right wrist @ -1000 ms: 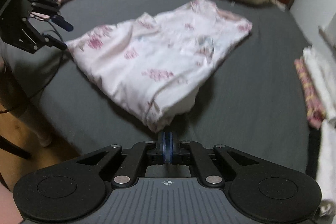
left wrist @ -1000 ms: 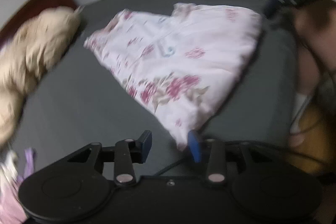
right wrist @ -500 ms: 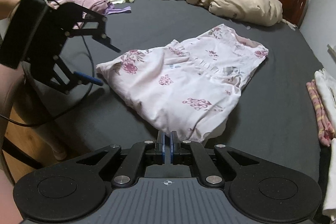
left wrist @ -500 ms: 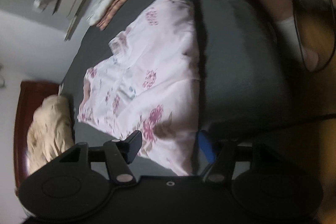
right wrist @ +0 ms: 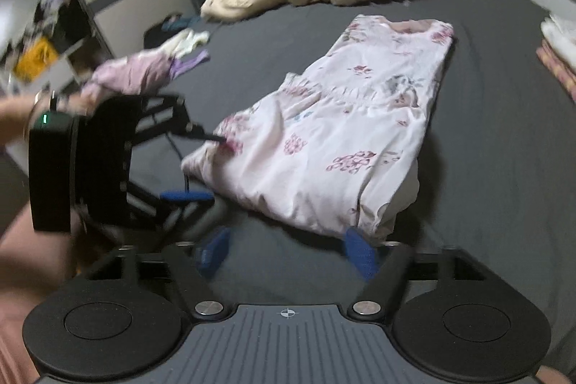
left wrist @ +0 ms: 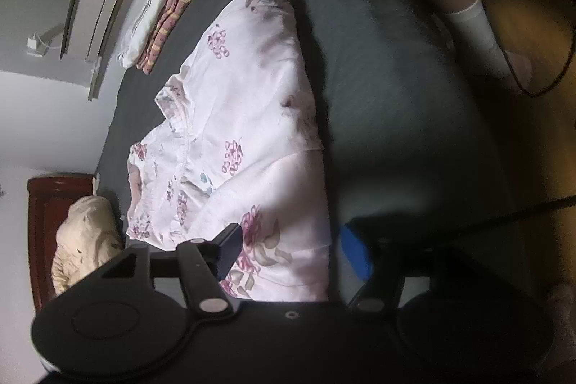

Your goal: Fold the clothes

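Blue fingers (right wrist: 217, 249) parting around floral dress (right wrist: 345, 132)

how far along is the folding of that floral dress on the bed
Done: a folded stack sits at the bed's edge. In hand: the floral dress lies folded lengthwise; the left gripper straddles one hem corner, and the right gripper is opening by the other. Left: crosswise folds and the loose clothes.

Both grippers black w/ blue pads (right wrist: 360, 256), silver pivot screws; black cable; white sock (left wrist: 478, 27); wrist bracelet (right wrist: 36, 103).
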Available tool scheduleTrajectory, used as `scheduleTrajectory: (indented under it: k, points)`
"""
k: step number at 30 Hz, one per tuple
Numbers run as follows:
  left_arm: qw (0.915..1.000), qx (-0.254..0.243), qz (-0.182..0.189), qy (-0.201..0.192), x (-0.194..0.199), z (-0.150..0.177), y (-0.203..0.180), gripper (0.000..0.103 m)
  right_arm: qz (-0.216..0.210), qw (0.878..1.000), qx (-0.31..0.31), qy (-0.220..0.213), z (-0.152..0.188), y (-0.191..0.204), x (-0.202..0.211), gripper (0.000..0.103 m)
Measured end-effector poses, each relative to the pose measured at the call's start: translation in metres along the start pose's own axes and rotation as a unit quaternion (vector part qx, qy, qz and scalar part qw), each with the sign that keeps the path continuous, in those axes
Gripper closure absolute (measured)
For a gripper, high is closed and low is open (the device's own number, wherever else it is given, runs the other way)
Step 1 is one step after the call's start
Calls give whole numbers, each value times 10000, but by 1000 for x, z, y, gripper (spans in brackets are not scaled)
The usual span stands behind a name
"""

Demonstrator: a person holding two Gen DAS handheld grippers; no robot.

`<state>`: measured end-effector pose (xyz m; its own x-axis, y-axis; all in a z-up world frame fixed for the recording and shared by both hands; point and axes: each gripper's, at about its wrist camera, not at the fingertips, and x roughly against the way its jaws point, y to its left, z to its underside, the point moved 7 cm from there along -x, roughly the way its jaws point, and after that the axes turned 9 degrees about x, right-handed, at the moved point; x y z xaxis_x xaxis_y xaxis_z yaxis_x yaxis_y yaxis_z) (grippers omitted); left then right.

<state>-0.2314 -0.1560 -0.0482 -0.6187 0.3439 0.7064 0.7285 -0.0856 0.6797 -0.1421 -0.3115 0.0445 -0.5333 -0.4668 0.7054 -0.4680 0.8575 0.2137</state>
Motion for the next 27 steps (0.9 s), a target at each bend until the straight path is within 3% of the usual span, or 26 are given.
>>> scheduleTrajectory:
  k: [4, 8, 14, 20, 27]
  points:
    - [9998, 173, 82, 16, -1, 1, 5, 40, 557, 9957, 742, 23, -6, 7, -2, 30]
    - [9983, 524, 252, 73, -2, 3, 13, 39, 1047, 9809, 1631, 156, -4, 21, -9, 30]
    - [9922, 1115, 524, 173, -6, 7, 25, 39, 1377, 9627, 2327, 108, -2, 33, -22, 30]
    - [9911, 1176, 578, 218, -7, 7, 27, 37, 1802, 9218, 3432, 102, 4, 47, -37, 30]
    - [9902, 1201, 659, 284, -10, 3, 31, 37, 2183, 8544, 4707, 281, 21, 62, -58, 30]
